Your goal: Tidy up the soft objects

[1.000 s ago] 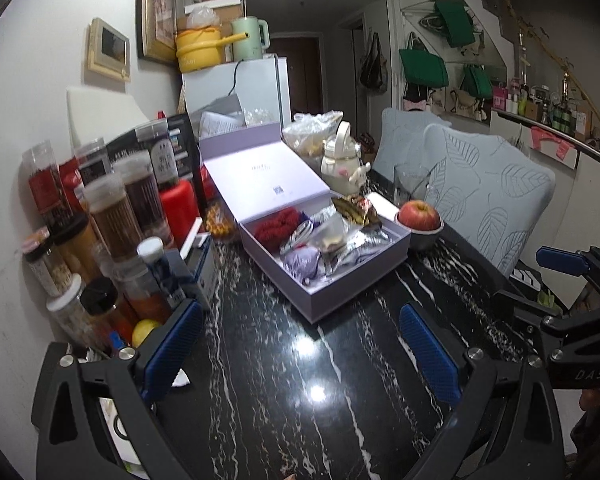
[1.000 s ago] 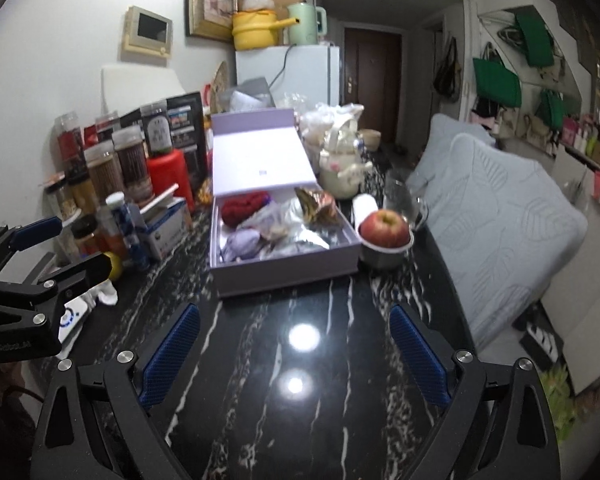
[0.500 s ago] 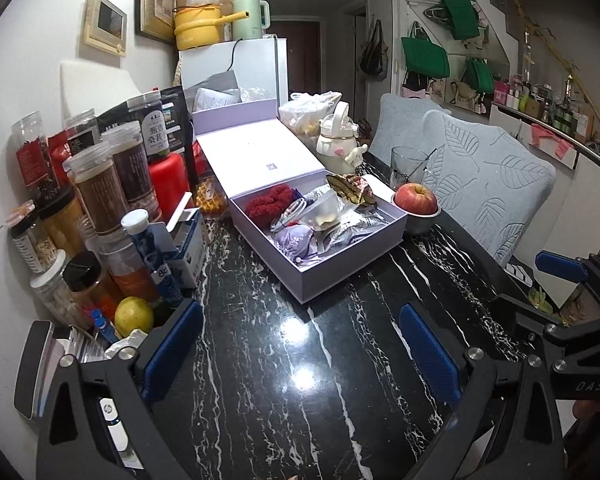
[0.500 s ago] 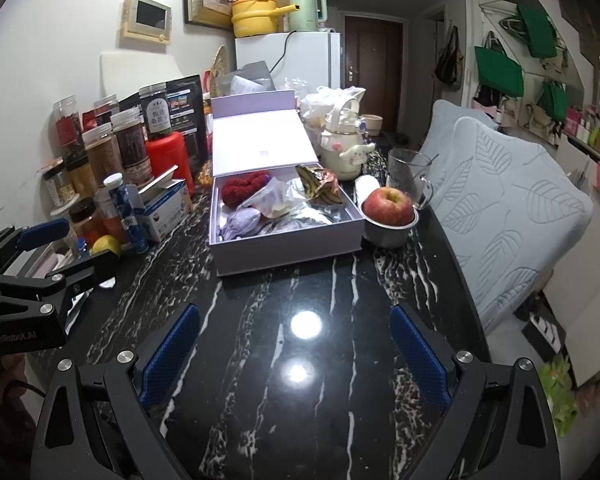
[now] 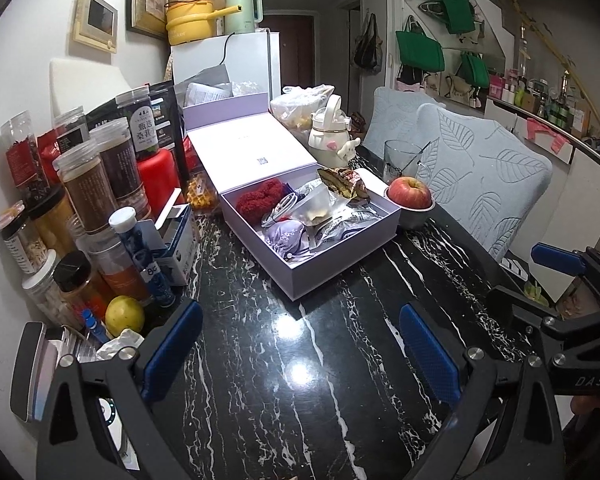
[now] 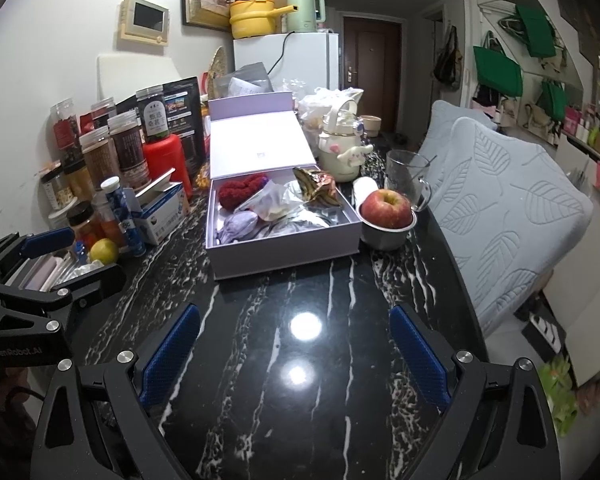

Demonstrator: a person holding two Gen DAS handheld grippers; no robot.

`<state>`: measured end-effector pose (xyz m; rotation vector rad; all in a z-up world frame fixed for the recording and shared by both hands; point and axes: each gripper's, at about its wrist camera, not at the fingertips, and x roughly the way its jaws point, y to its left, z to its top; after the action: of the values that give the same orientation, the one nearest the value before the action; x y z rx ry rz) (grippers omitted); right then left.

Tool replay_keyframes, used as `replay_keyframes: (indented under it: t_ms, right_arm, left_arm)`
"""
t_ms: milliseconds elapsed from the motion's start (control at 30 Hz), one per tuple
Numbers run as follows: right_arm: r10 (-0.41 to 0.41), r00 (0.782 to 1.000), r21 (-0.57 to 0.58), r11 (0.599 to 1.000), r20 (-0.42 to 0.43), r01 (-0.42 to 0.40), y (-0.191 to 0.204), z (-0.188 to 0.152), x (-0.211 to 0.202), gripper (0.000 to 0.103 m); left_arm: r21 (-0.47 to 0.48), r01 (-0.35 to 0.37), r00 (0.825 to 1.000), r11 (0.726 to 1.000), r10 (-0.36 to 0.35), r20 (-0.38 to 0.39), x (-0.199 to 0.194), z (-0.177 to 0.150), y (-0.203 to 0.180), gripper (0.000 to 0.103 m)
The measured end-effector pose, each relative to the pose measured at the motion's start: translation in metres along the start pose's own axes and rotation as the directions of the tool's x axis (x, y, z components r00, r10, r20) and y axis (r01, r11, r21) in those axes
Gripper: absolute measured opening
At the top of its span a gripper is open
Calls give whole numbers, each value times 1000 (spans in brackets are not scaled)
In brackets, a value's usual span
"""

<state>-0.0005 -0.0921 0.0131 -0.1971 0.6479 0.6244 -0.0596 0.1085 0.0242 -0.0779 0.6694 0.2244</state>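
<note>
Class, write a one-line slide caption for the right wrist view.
Open right gripper hovers over a black marble table, facing an open lilac box of soft items beside an apple.

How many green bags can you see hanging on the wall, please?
3 in the right wrist view: one upper green bag, one large green bag lower left of it, one smaller green bag lower right. Others may be hidden.

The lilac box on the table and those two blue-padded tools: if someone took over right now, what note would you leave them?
Left gripper: jaws open, empty, above the black marble table.
Right gripper: same.
Open lilac cardboard box ahead holds the fluffy red knitted item, lilac fabric pouch and plastic packets.
Nothing is gripped yet; the soft things lie jumbled. All sorting remains.
</note>
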Motion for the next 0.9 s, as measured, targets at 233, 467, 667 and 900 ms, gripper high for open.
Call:
replay_keyframes:
  t_ms: [233,467,667,900]
  right_arm:
    - [-6,1000,5,1000,-6,6,-4,1,4,97]
    - [-10,1000,6,1000,-11,10,-5,1,6,97]
    - [-12,1000,6,1000,-13,12,-5,0,7,97]
    - [-12,1000,6,1000,-14,12,-6,0,8,97]
  left_arm:
    - [-1,2,1000,1000,-2,-3,2,0,0,101]
    - [-3,2,1000,1000,-2,-9,5,0,0,101]
    - [-3,2,1000,1000,-2,-8,6,1,0,101]
    - [-2,3,1000,1000,-3,-9,6,1,-1,101]
